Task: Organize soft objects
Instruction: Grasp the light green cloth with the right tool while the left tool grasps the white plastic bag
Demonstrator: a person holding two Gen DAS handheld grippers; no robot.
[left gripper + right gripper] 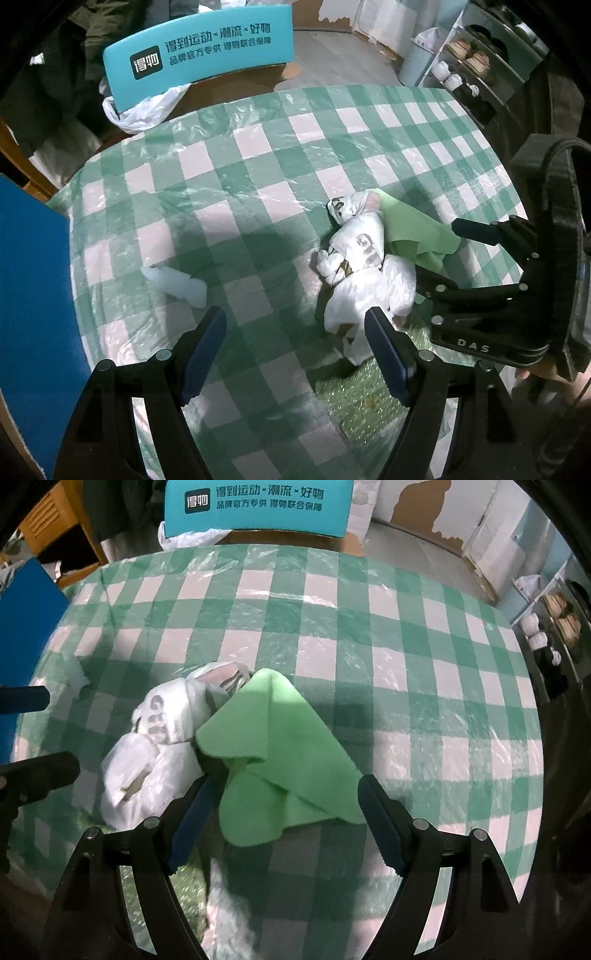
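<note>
A crumpled green cloth (273,746) lies on the checked table (406,664), between the jaws of my right gripper (286,782), which is open above it with the pads not pressing. Left of the cloth sits a bundle of crumpled white plastic bags (155,760). In the left wrist view my left gripper (295,317) is open over bare tablecloth, its right finger beside the white bags (365,273). The green cloth (417,236) lies behind them, under the right gripper (450,258). A small white crumpled piece (177,284) lies to the left.
A sheet of bubble wrap (362,395) lies under the bags at the near edge. A teal printed box (199,48) and a loose plastic bag (144,110) stand beyond the table's far edge. A blue board (33,295) is on the left, a shoe rack (469,70) on the right.
</note>
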